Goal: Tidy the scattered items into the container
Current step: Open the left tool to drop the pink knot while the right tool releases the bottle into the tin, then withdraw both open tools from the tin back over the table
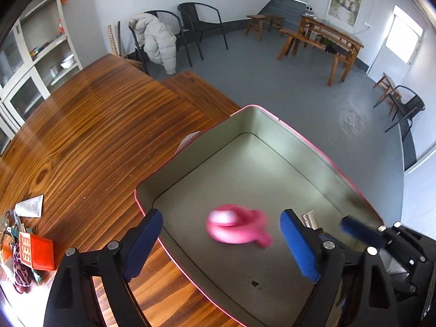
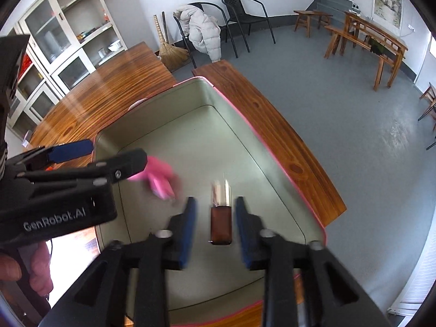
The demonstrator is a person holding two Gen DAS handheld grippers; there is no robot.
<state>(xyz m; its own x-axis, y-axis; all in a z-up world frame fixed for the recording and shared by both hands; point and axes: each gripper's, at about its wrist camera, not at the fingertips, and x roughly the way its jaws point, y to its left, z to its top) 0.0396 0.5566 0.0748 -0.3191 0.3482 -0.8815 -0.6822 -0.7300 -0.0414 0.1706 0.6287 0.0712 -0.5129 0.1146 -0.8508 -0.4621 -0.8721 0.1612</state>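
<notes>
Both our grippers hang over the open tin (image 1: 272,179). The left gripper (image 1: 220,239) stands wide, the pink item (image 1: 234,224) blurred between its fingers, seemingly loose and soft. The right gripper (image 2: 215,231) is parted around the amber bottle (image 2: 221,224), untouched; rigid, slippery, best gripped across its body.

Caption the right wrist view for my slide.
Right tool open around a brown bottle over the tin; pink item beside.

Table (image 1: 90,125): glossy varnished wood. Tin (image 1: 245,169): matt metal inside. Bottle (image 2: 221,229): brown glossy, shiny metal cap.
</notes>
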